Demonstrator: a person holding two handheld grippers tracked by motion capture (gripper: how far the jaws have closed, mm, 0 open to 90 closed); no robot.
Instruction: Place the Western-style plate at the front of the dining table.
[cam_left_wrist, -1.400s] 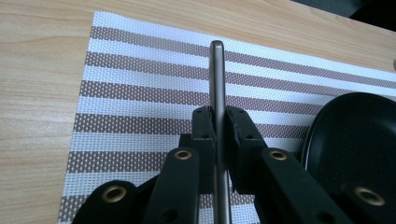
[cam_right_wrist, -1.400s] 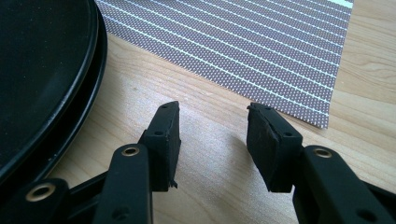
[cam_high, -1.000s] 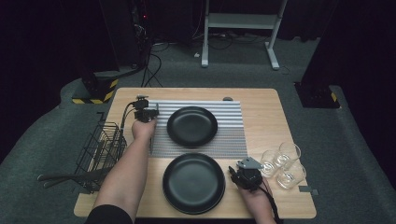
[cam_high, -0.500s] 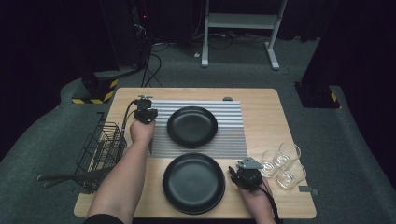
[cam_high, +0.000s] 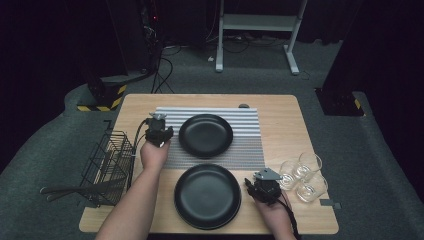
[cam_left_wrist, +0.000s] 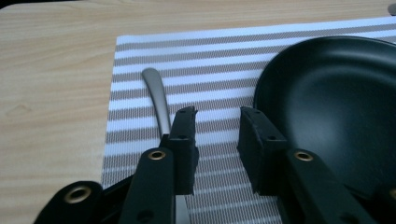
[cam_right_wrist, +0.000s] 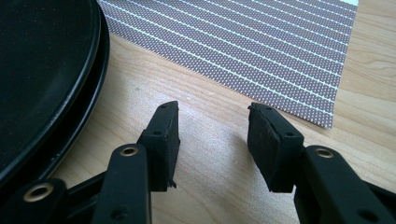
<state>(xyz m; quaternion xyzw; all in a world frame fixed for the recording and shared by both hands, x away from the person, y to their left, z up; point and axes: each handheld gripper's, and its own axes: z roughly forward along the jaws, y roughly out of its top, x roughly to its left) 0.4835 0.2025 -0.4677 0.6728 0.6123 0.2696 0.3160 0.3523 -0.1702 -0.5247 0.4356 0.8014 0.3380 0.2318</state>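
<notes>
- The spoon handle (cam_left_wrist: 156, 95) is what I'm working on: a slim, dull-silver metal handle with a rounded tip, lying flat on the striped mat (cam_left_wrist: 205, 60). It sits near the mat's left edge, just beside the upper black plate (cam_left_wrist: 336, 107). Its lower part runs under my left tongs, so I can't see the bowl end.
- My left tongs (cam_left_wrist: 217, 135) have just been opening. The jaws stand moderately apart over the mat with nothing between them; the handle lies outside the left jaw.
- From above, I see the left tongs (cam_high: 159, 131) at the mat's left edge, between the wire basket (cam_high: 107, 165) at the table's left edge and the upper plate (cam_high: 206, 135). My left forearm reaches up from the near edge, and the hand is wrapped around the tool's body, which points away from me.
- My right tongs (cam_right_wrist: 212, 130) are about half open and hold nothing; bare wood shows between the jaws. The lower black plate (cam_right_wrist: 42, 70) lies to their left, and the mat's near right corner lies ahead.
- In the high view, the right tongs (cam_high: 264, 189) sit near the table's near edge. They're between the lower plate (cam_high: 207, 196) and the three glasses (cam_high: 302, 176) by the right edge.
</notes>
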